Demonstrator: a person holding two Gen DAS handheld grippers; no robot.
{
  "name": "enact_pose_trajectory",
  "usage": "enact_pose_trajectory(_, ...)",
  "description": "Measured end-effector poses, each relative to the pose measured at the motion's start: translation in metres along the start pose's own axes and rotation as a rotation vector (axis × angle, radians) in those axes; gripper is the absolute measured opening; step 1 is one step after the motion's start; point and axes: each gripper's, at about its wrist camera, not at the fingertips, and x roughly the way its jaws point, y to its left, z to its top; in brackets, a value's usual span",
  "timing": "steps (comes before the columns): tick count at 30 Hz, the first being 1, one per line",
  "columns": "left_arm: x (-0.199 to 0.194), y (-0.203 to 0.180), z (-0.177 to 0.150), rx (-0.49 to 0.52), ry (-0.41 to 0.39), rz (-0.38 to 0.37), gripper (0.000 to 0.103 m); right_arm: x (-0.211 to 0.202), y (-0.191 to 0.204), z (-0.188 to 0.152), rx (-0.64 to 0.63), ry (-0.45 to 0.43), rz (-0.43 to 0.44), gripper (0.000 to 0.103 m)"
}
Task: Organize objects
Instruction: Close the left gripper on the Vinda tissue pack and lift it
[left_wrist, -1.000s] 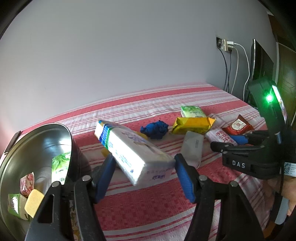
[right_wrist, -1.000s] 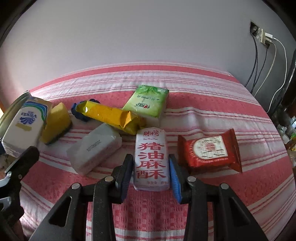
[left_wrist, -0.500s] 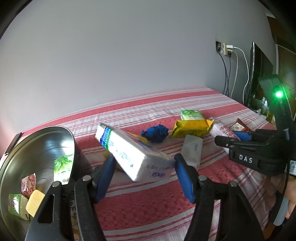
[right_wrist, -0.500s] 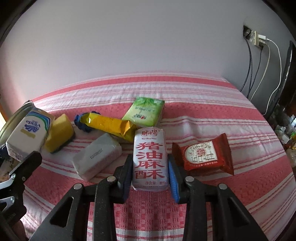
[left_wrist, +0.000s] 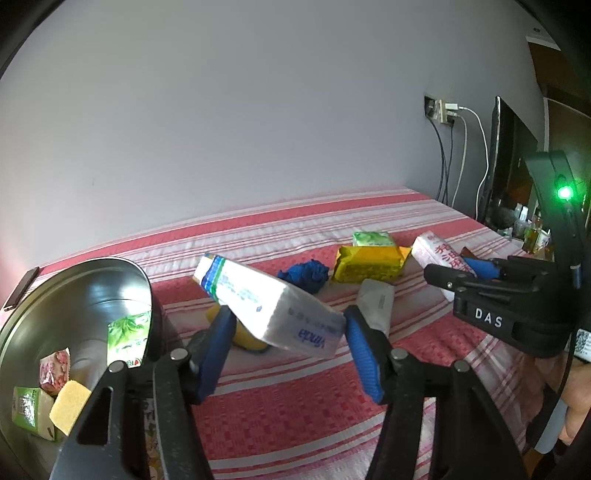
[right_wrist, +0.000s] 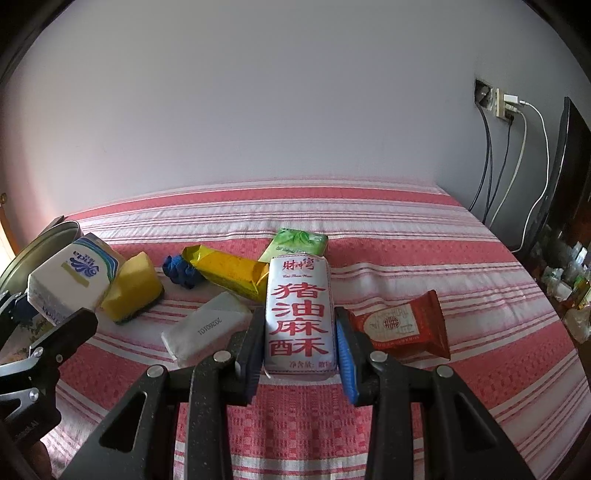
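Observation:
My left gripper (left_wrist: 288, 339) is shut on a white Vinda tissue pack (left_wrist: 266, 302) and holds it tilted above the striped cloth, right of the steel bowl (left_wrist: 92, 280). The pack also shows in the right wrist view (right_wrist: 70, 277). My right gripper (right_wrist: 299, 343) is shut on a white snack pack with red Chinese characters (right_wrist: 299, 314), lifted off the cloth; it also shows in the left wrist view (left_wrist: 439, 254). The bowl holds a green tissue pack (left_wrist: 127, 338), a yellow sponge (left_wrist: 68, 406) and small packets.
On the red striped cloth (right_wrist: 406, 258) lie a yellow sponge (right_wrist: 133, 288), a blue crumpled cloth (right_wrist: 181, 271), a yellow foil pack (right_wrist: 229, 271), a green pack (right_wrist: 299, 242), a white packet (right_wrist: 207, 328) and a red snack packet (right_wrist: 402, 325). Cables and a screen (right_wrist: 565, 177) stand at right.
Both grippers have risen with their packs. The tissue pack has rolled, showing its printed side. The snack pack has lifted off the cloth.

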Motion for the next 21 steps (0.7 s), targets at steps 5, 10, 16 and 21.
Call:
enact_pose_trajectory(5,0.000,0.003,-0.001,-0.005,0.005,-0.009,0.059,-0.001,0.002,-0.002,-0.003,-0.005,0.005,0.037)
enact_pose_trajectory(10,0.005,0.005,-0.001,-0.021,0.027,-0.021,0.058,-0.004,0.000,-0.002,0.001,-0.014,0.009,0.037)
enact_pose_trajectory(16,0.011,0.008,-0.002,-0.034,0.065,-0.032,0.059,-0.004,-0.002,-0.002,0.011,-0.015,0.024,0.037)
enact_pose_trajectory(21,0.022,0.008,-0.003,-0.051,0.115,-0.047,0.061,-0.005,-0.004,-0.002,0.014,-0.013,0.032,0.037)
